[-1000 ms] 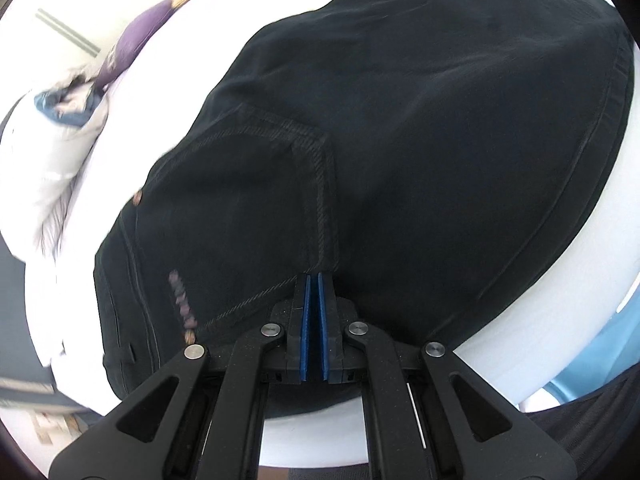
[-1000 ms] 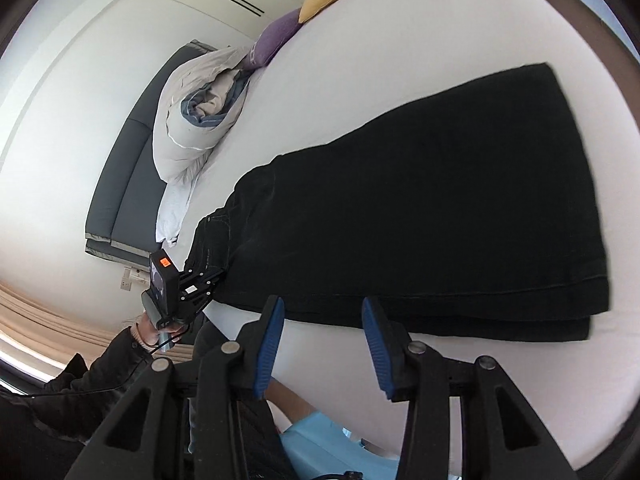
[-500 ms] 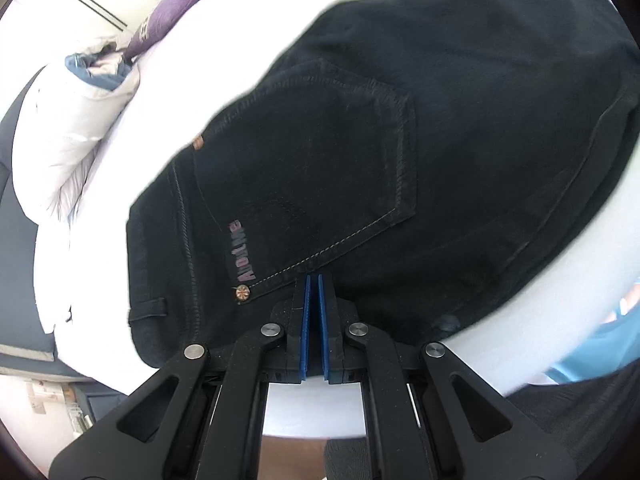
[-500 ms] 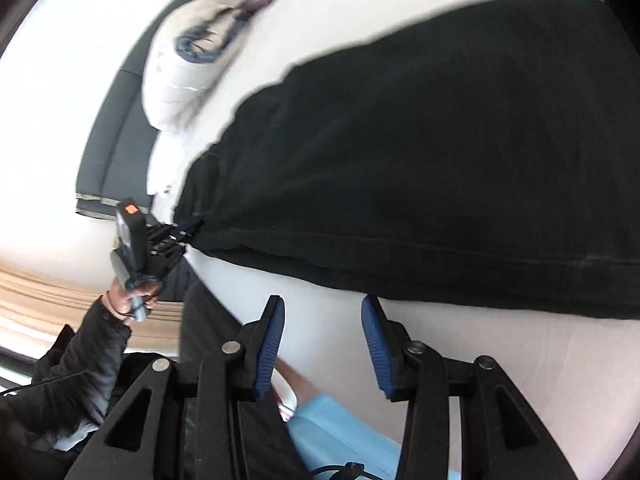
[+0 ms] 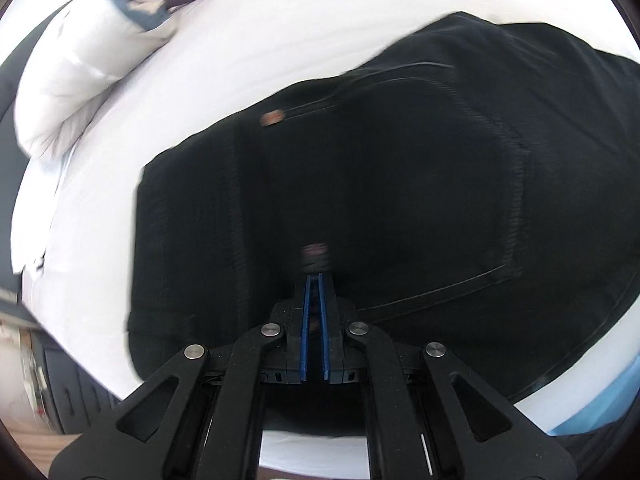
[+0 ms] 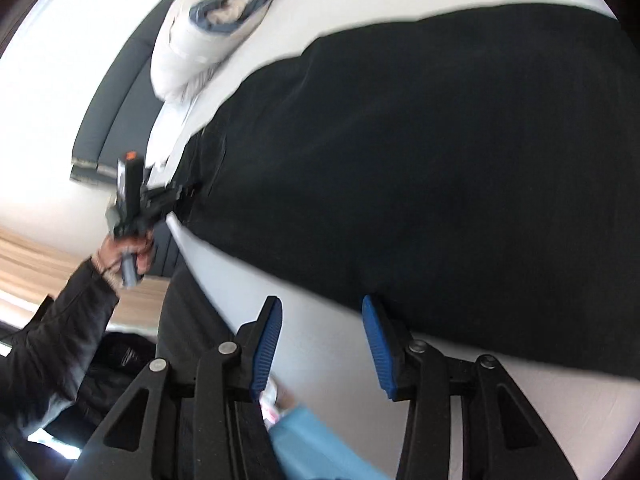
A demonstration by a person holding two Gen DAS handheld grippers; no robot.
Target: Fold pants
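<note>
The black denim pants [image 5: 400, 184] on the white bed [image 5: 248, 60] have slid sideways since earlier, their waist pinched in the clenched left tongs [image 5: 315, 280], right tongs [image 6: 320, 336] released beside the pants' near edge.

Black denim pants [image 5: 400, 184] lie flat on a white bed [image 5: 248, 36], back pocket facing up, legs stacked together.

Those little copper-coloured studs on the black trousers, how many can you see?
2, in the left wrist view. One rivet sits near the pocket's upper corner. The other rivet sits just beyond the shut jaws. Blur and folds in the pants may hide more.
</note>
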